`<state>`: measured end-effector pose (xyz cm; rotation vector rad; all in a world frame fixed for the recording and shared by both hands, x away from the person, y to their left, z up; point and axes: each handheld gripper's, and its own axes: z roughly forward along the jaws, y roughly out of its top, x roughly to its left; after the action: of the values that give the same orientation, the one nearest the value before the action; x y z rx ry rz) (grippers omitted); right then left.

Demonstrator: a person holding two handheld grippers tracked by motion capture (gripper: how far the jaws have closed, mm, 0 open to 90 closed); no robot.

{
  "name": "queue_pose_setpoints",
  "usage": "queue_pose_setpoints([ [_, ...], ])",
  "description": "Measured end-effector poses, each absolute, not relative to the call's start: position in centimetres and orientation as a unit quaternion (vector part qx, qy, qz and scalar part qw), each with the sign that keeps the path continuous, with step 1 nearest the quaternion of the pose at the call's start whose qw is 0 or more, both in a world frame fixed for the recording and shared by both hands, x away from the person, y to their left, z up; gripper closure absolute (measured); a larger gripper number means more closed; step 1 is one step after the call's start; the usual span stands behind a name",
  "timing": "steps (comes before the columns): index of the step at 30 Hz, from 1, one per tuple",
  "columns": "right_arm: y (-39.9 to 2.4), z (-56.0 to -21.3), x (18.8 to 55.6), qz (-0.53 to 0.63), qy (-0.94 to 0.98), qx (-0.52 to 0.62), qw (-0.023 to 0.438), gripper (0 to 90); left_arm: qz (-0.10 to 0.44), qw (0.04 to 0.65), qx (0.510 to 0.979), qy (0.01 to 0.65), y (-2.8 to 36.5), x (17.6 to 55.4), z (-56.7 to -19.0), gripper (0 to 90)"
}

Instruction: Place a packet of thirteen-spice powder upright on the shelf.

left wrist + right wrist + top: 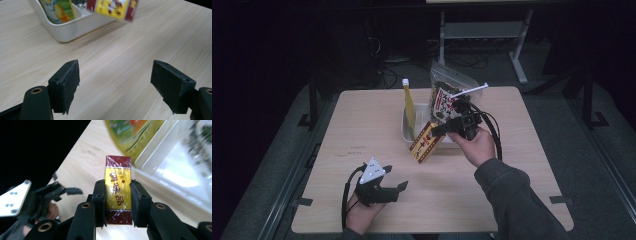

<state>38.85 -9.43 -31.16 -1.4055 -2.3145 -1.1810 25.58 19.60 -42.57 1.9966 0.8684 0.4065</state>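
Observation:
My right gripper (438,131) is shut on a red and yellow wrapped box (426,142), lifted above the table beside the white bin (404,127). In the right gripper view both pads clamp the box (118,192) along its long sides, the gripper (117,202) pointing over the table edge. The box's corner (112,7) hangs above the bin (67,27) in the left gripper view. My left gripper (398,189) rests low near the table's front left, open, its jaws wide apart with bare wood between them (115,82).
The white bin holds a tall yellow packet (409,107) and a clear zip bag of snacks (451,92). The wooden table (362,125) has open room at left and right. Desk legs and cables stand on the dark floor behind.

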Motion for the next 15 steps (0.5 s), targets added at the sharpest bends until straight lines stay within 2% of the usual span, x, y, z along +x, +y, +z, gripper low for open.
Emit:
queue_pose_setpoints([
  [15,-8.2,-29.0,42.4,-0.373,-0.772,-0.515,0.009,68.3,0.157,0.455,0.787,0.387,22.3,26.5,-42.9,22.6],
])
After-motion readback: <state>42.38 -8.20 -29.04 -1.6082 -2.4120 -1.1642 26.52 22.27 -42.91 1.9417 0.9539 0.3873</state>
